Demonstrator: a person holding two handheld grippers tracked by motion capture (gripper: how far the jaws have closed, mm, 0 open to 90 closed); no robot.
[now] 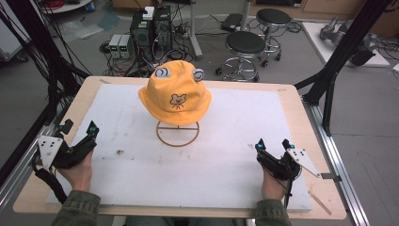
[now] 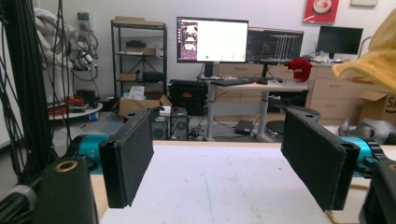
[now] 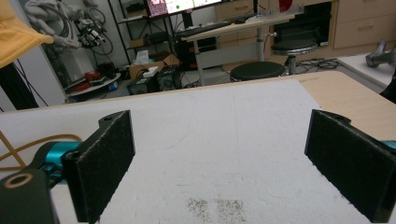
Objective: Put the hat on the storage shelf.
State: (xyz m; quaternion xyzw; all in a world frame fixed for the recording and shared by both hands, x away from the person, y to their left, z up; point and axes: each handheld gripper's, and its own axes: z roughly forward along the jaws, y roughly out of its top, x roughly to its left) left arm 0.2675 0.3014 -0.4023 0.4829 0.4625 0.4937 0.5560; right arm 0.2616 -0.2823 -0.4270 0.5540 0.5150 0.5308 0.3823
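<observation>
Both grippers rest low over the white foam mat [image 1: 221,160], one at each side of the wooden table [image 1: 301,101]. Held at the mat's left edge, the left gripper [image 1: 79,127] has its black padded jaws spread wide with nothing between them. Near the mat's right front corner, the right gripper [image 1: 273,143] is likewise spread and empty. Between them and farther back, well apart from both, an orange-yellow fabric bucket hat [image 1: 175,92] with a small bear face and two round eyes sits upright on a thin wire ring stand [image 1: 178,134] at the mat's middle.
</observation>
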